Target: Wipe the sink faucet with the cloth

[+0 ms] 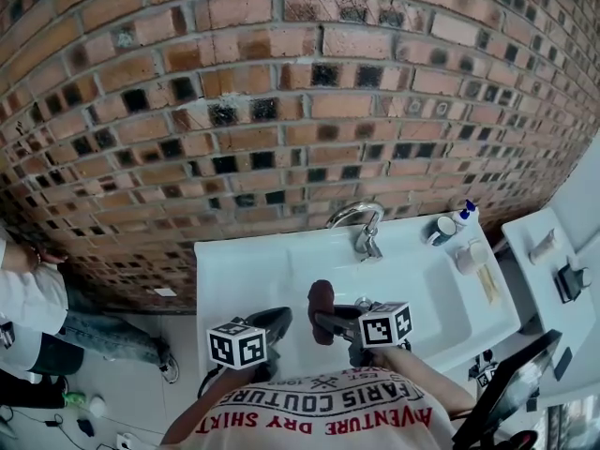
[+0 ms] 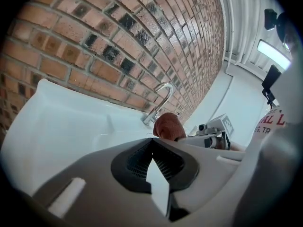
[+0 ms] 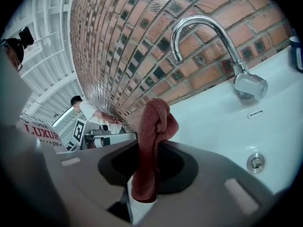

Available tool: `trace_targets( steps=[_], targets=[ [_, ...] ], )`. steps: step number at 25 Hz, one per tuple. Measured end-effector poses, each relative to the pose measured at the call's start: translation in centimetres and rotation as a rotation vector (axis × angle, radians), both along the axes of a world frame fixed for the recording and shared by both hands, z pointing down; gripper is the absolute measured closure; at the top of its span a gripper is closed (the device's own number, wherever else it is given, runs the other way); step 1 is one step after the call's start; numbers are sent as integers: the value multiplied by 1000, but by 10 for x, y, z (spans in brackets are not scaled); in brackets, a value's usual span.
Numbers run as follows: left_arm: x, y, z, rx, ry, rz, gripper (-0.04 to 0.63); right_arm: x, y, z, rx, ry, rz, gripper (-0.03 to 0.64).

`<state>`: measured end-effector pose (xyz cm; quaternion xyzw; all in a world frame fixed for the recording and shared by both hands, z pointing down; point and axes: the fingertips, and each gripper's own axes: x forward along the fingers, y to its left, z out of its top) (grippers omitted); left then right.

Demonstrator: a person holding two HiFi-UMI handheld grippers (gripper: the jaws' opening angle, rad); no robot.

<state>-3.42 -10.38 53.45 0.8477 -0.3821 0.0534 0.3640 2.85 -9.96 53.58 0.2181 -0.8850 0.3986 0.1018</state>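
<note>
right gripper (image 3: 149, 167) jaws clamp the dark red cloth (image 3: 154, 126), lower centre of frame, over the white sink (image 1: 239, 275), apart from the faucet (image 1: 367, 240). left gripper (image 2: 152, 148) jaws together, empty.

We place the sink (image 1: 246, 272) against the brick wall (image 1: 281, 92), which rises behind it. The faucet (image 3: 208, 37) stands on the sink's rear rim, right of centre. 1 cup (image 1: 441, 230) and 1 bottle (image 1: 465, 215) sit on the rear right corner, right of the faucet. The drain (image 3: 255, 162) lies in the basin, in front of the faucet. The cloth (image 3: 154, 141) hangs between the right gripper's (image 1: 328, 319) jaws, over the basin. The left gripper (image 2: 152, 150) is just left of it, at the sink's front edge. A person (image 1: 28, 298) stands well left of the sink, and a side counter (image 1: 548, 284) lies to its right.
</note>
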Motion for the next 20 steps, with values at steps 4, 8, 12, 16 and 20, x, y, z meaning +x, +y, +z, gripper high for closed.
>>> trace_targets(
  steps=[4,8,12,16,20],
  targets=[
    [1,1,-2,7,-3,-1,607,3,0,0,3,-3,7,529],
    [1,2,-3,9,-3,-3,607,2,3,2,-2,3,2,529],
    [3,5,-3,10,-4,-2,607,-1,6,4,1,9,-7,529],
    [7,8,-7,17,-4,6,607,0,8,0,8,11,-9,529],
    [9,10,-12,23,-5,11,607,2,10,-6,15,7,-1,529]
  ],
)
